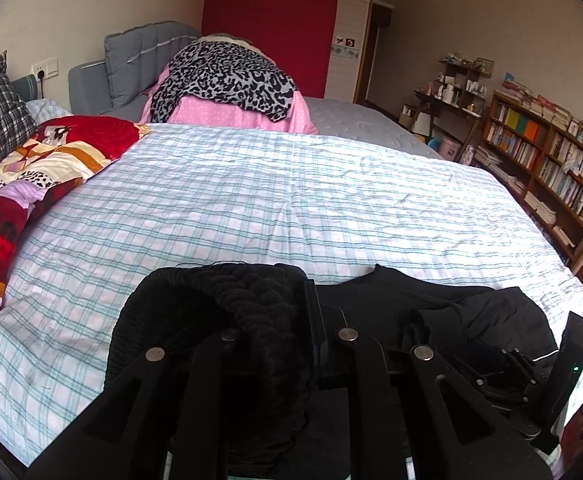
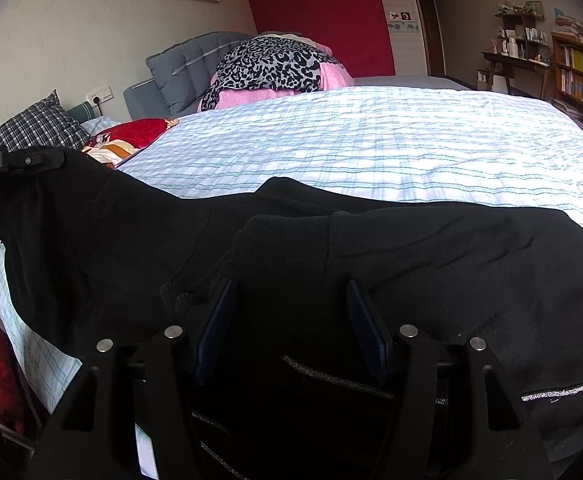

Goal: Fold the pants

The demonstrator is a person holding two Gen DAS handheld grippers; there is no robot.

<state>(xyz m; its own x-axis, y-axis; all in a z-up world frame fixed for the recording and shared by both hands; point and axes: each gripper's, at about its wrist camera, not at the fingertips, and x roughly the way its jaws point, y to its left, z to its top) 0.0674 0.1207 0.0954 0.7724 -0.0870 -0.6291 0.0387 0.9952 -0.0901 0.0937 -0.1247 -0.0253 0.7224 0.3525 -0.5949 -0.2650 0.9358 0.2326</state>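
Black pants [image 2: 431, 264] lie along the near edge of the bed, with a silver zipper line at the right. My left gripper [image 1: 287, 316] is shut on the bunched ribbed waistband [image 1: 227, 304] of the pants and holds it just above the sheet. The rest of the pants [image 1: 471, 312] stretches right toward my right gripper, seen at the far right [image 1: 531, 372]. In the right wrist view my right gripper [image 2: 291, 320] stands open with black fabric and a ribbed cuff [image 2: 279, 248] lying between its blue pads. The left gripper shows at the far left there [image 2: 23, 162].
The bed has a light blue checked sheet [image 1: 291, 192]. A red patterned quilt [image 1: 31, 184] lies at its left. A pink bundle with a leopard cloth [image 1: 227, 76] sits at the far end. Bookshelves [image 1: 551, 168] stand along the right wall.
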